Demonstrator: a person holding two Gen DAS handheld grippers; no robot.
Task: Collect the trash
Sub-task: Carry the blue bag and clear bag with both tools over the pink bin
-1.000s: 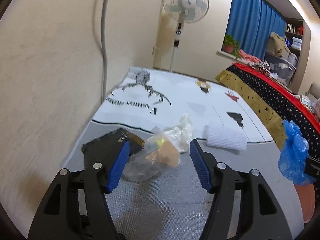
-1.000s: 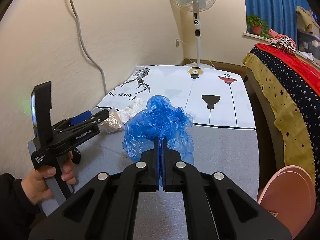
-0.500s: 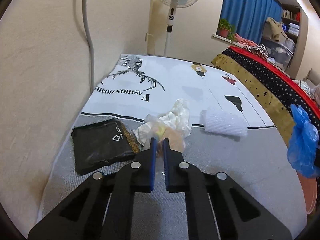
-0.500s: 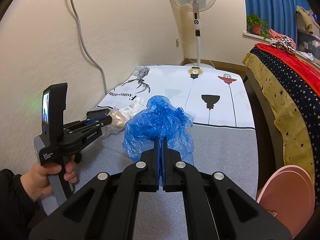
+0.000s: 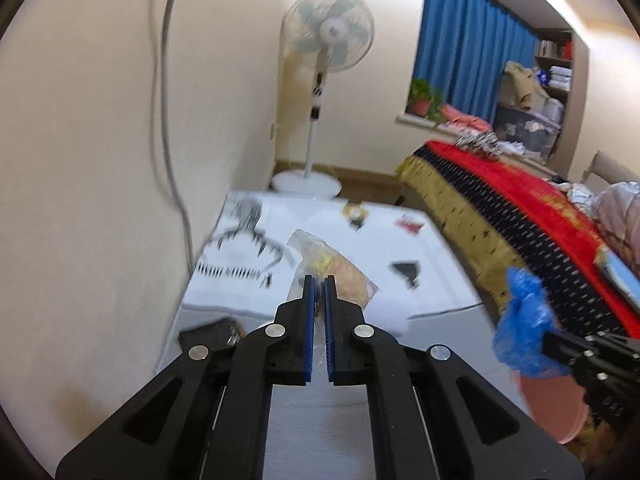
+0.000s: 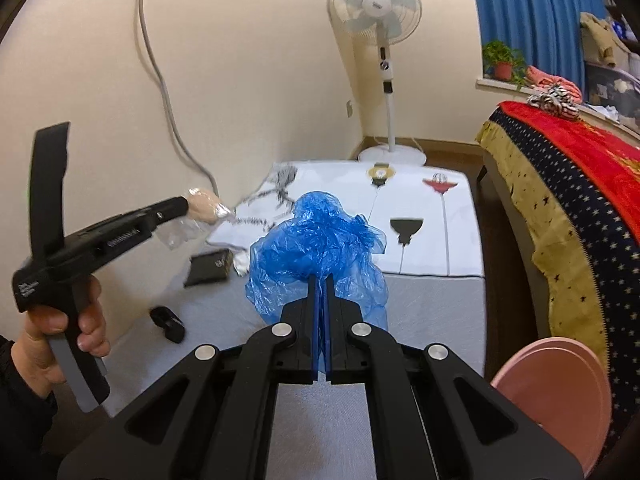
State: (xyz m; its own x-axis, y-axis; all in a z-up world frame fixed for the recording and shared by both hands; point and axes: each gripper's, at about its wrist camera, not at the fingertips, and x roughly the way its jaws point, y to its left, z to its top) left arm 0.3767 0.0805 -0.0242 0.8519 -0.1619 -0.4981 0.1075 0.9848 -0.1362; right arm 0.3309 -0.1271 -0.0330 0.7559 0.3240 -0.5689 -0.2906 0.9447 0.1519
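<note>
The left gripper (image 5: 319, 280) has its jaws pinched on a clear plastic bag (image 5: 340, 270) with something tan inside, held up above the floor mat (image 6: 424, 296). The right gripper (image 6: 320, 280) pinches a crumpled blue bag (image 6: 316, 240) that sticks out past its tips.

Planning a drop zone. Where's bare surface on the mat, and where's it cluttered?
Free: grey mat from the blue plastic bag across to the bed, and the white printed sheet toward the fan. Crowded: wall side, with the black pouch, white wad and small black object.
</note>
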